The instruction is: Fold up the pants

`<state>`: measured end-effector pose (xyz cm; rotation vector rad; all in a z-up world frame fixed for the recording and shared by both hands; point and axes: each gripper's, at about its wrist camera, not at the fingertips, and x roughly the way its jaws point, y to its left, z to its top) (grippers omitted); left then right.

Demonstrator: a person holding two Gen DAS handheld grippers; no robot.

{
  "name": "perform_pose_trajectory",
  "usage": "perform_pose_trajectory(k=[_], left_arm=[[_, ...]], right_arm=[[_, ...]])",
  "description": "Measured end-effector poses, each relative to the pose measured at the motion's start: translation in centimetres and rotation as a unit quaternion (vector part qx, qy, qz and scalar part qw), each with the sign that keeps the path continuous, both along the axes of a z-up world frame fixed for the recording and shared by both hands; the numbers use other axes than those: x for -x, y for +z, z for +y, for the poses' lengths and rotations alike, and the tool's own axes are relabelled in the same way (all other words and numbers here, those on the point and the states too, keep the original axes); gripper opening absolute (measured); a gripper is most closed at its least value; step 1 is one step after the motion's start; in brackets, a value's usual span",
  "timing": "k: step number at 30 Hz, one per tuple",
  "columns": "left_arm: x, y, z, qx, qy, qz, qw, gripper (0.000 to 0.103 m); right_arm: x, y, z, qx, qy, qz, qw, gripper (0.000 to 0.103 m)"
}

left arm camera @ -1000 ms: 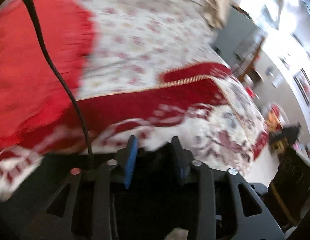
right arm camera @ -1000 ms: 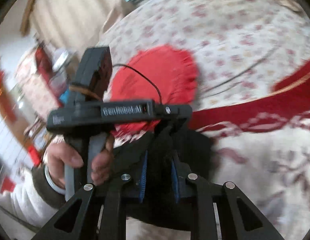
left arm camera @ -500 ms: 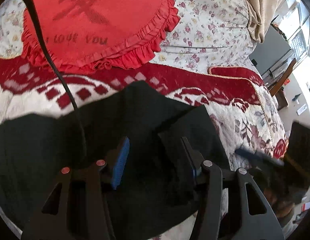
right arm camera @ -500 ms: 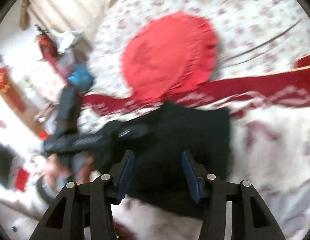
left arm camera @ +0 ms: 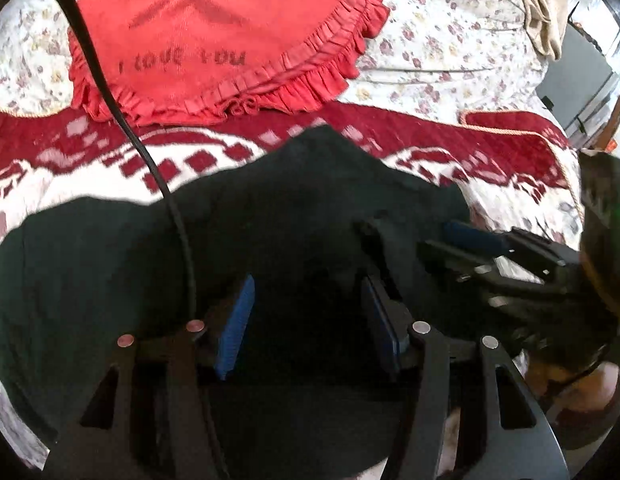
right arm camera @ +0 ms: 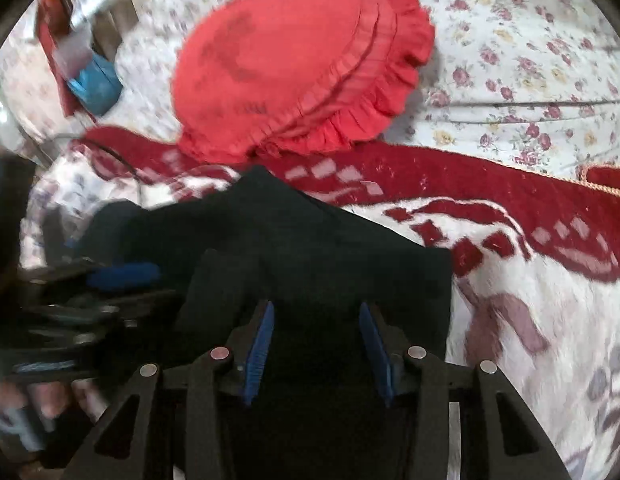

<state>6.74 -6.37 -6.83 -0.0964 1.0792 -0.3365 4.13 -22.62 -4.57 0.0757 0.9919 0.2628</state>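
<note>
Black pants (left arm camera: pixel 270 216) lie folded on a red and white patterned blanket (left arm camera: pixel 449 148); they also show in the right wrist view (right arm camera: pixel 310 240). My left gripper (left arm camera: pixel 306 312) is open just above the pants, with nothing between its blue pads. My right gripper (right arm camera: pixel 315 344) is open over the pants' right part. The right gripper also shows in the left wrist view (left arm camera: pixel 469 240), and the left gripper shows blurred at the left of the right wrist view (right arm camera: pixel 122 276).
A round red frilled cushion (left arm camera: pixel 222 36) reading "I love you" lies behind the pants; it also shows in the right wrist view (right arm camera: pixel 298 56). A floral sheet (left arm camera: pixel 449 40) covers the bed behind. A black cable (left arm camera: pixel 122 120) crosses the left view. Furniture stands beyond the bed's edges.
Both grippers opened and let go of the pants, which now lie flat on the blanket. Both views have tilted down toward the pants and steadied.
</note>
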Motion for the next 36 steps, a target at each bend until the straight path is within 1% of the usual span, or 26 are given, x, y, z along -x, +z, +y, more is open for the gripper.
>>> perform_pose_trajectory(k=[2,3,4,6,8,10,13,15,16,17,19,21,23,24,25,27,30,32,34,36], left_arm=[[-0.7,-0.2,0.5,0.008,0.011,0.004,0.9999,0.055],[-0.9,-0.1,0.7,0.014,0.014,0.006,0.9998,0.055],[-1.0,0.0,1.0,0.018,0.016,0.007,0.9997,0.055],[-1.1,0.3,1.7,0.02,0.024,0.004,0.9995,0.055],[-0.9,0.5,2.5,0.028,0.032,0.007,0.9991,0.055],[-0.4,0.7,3.1,0.036,0.036,0.008,0.9987,0.055],[0.4,0.9,3.5,0.032,0.038,0.005,0.9988,0.055],[0.6,0.9,3.5,0.035,0.042,0.008,0.9985,0.055],[0.7,0.9,3.6,0.037,0.044,0.008,0.9983,0.055],[0.9,1.0,3.6,0.036,0.046,0.007,0.9983,0.055],[1.1,1.1,3.6,0.035,0.048,0.007,0.9982,0.055],[1.3,1.1,3.8,0.038,0.051,0.008,0.9979,0.055],[1.4,1.0,4.0,0.042,0.055,0.012,0.9975,0.055],[1.4,1.0,4.1,0.044,0.057,0.014,0.9973,0.055],[1.5,1.0,4.2,0.044,0.059,0.014,0.9972,0.055],[1.7,1.1,4.3,0.046,0.06,0.015,0.997,0.055],[1.8,1.1,4.5,0.045,0.061,0.014,0.997,0.055],[1.8,1.1,4.7,0.047,0.065,0.015,0.9966,0.055],[2.0,1.0,4.7,0.05,0.067,0.015,0.9963,0.055],[2.3,1.0,4.7,0.047,0.068,0.013,0.9965,0.055]], right_arm=[[-0.3,0.5,0.1,0.005,0.0,-0.005,1.0,0.044],[-0.2,0.8,-0.1,-0.001,-0.001,-0.004,1.0,0.044],[0.2,1.3,-0.4,-0.011,-0.003,-0.005,1.0,0.044],[1.5,2.1,-0.8,-0.013,0.003,-0.009,1.0,0.044],[3.0,2.6,-0.7,-0.019,0.023,-0.006,1.0,0.044],[5.1,3.1,-0.5,-0.045,0.051,-0.008,0.998,0.044],[7.5,3.5,0.1,-0.071,0.079,-0.014,0.994,0.044],[8.3,3.4,1.0,-0.074,0.097,-0.02,0.992,0.044],[8.5,3.1,1.7,-0.064,0.104,-0.022,0.992,0.043],[8.5,2.9,2.1,-0.057,0.105,-0.022,0.993,0.039],[8.2,2.5,2.6,-0.061,0.11,-0.014,0.992,0.036],[8.2,2.5,2.8,-0.062,0.116,-0.02,0.991,0.03],[7.8,1.9,2.8,-0.036,0.109,-0.018,0.993,0.009],[7.5,1.6,2.8,-0.032,0.105,-0.015,0.994,0.007],[7.4,1.5,2.6,-0.037,0.1,-0.013,0.994,0.005],[7.8,2.3,2.0,-0.053,0.096,-0.019,0.994,0.003],[8.9,3.8,2.0,-0.071,0.111,-0.028,0.991,0.002],[9.4,4.1,2.5,-0.064,0.118,-0.03,0.991,0.002],[9.8,4.4,2.6,-0.052,0.105,-0.05,0.992,0.002],[9.5,4.6,2.2,-0.062,0.09,-0.06,0.992,0.004]])
